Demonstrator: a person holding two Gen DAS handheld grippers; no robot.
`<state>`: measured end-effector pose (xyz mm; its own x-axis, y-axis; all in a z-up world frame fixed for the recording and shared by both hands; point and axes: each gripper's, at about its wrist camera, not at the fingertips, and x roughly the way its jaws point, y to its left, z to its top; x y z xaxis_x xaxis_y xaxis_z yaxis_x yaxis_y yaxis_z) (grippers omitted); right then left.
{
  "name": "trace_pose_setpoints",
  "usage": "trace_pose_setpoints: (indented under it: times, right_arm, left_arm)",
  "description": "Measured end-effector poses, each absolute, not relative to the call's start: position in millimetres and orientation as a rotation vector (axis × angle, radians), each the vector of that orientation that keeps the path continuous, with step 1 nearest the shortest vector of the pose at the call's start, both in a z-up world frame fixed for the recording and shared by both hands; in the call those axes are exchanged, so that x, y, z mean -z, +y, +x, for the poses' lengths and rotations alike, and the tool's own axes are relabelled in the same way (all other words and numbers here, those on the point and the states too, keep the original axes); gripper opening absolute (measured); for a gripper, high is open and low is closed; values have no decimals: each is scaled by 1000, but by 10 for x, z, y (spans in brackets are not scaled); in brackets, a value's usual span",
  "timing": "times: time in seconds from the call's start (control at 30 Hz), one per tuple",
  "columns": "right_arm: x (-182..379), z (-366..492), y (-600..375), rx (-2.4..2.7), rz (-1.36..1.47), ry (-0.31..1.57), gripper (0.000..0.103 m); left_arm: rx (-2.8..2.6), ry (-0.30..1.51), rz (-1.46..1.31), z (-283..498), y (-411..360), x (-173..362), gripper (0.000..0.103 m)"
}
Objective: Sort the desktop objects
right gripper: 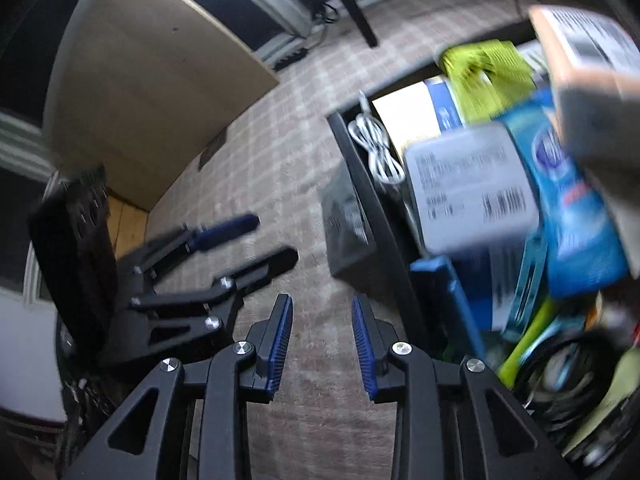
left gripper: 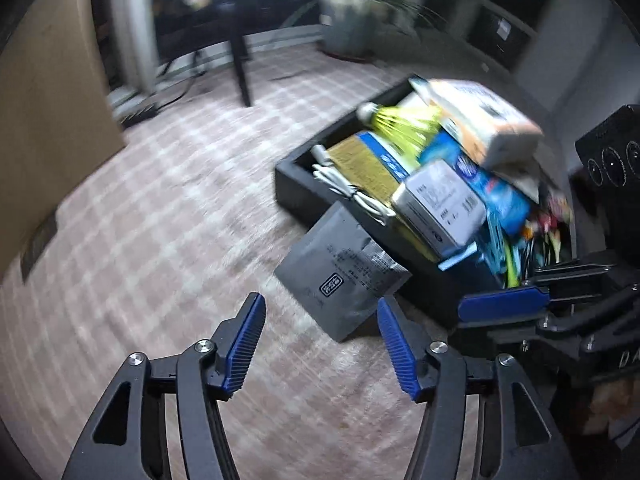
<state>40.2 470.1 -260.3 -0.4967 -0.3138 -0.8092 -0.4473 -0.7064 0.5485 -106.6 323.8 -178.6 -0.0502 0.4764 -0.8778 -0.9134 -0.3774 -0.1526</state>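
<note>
A black tray full of items sits on a pink checked cloth; it also shows in the right wrist view. In it lie a yellow shuttlecock, a white cable, a white box, blue packs and an orange-white box. A grey foil packet lies on the cloth against the tray's near side, also seen in the right wrist view. My left gripper is open and empty just short of the packet. My right gripper is open and empty beside the tray; it appears at the right of the left wrist view.
A large cardboard box stands at the left. A dark table leg and a plant pot stand at the back. My left gripper shows left of the right one. The cloth stretches left of the tray.
</note>
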Motion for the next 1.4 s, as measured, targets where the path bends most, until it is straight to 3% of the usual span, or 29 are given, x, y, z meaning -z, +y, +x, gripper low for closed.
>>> trace_pose_setpoints:
  times: [0.5,0.8,0.9,1.23,1.33,1.4]
  right_arm:
    - [2992,518,4618,-2095,-1179,1397,28]
    - [2959,400,4641,-2015,-1094,1389,28]
    - [2978,476,4591,-1966,-1063,1425,36]
    - [3101,316,4556,-1943,-1011,1408,39]
    - [3099,229,4544,-1976,-1019,1410,36]
    - [3066,204,4532,-2000,-1024,1393,25]
  left_arm:
    - [-1284,825,-977,-1264,3622,2210,66]
    - [-1214,815,-941,-1386,3680,2278,70]
    - [-1182,828,-914,-1356,3643,2305,70]
    - [-1150,791,-917,-1475,3540,2320,70]
    - [-1164,791,-930,-1515,3494,2344,70]
    - [-1167,774,-945,-1542,3457,2331,70]
